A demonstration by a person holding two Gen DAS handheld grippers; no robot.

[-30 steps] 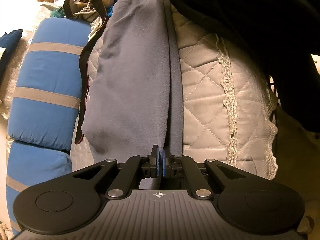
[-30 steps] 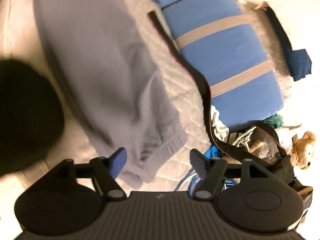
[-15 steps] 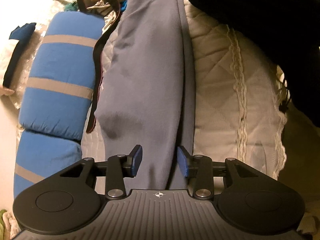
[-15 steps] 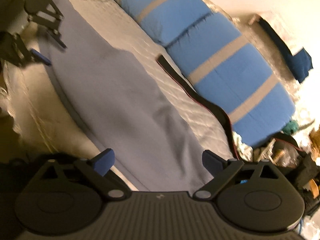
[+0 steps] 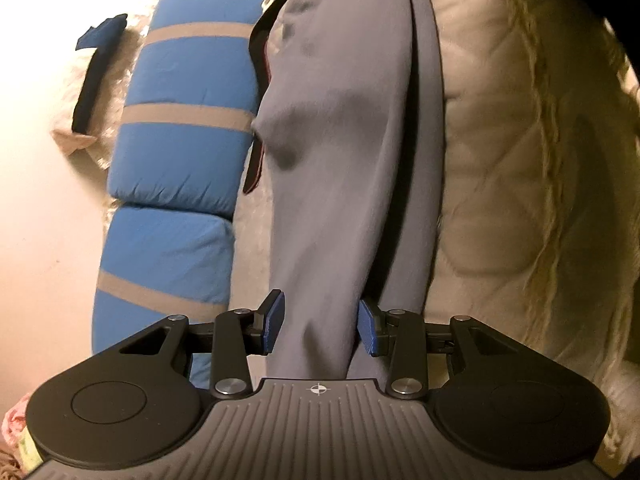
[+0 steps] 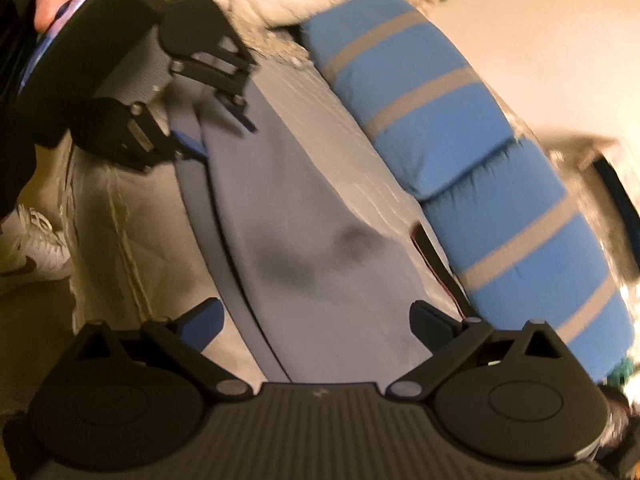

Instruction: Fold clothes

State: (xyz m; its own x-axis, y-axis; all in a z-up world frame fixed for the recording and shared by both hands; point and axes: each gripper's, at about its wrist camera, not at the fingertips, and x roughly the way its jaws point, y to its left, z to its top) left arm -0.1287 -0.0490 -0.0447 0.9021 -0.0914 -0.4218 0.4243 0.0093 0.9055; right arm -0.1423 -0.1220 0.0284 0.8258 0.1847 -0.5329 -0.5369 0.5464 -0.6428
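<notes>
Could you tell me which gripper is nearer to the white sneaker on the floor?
Left. In the right wrist view, the left gripper sits at the trousers' far end, above the sneaker; the right gripper is at the opposite end.

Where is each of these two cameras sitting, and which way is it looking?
Left wrist view: sits on the left hand-held gripper, looks along the long grey folded garment on the quilted cream bedspread; its open blue pads show.
Right wrist view: sits on the right hand-held gripper, looks back from the garment's other end; its open fingers, the left gripper and the person's hand show.
Shared: garment, bedspread, blue grey-striped cushion.
</notes>
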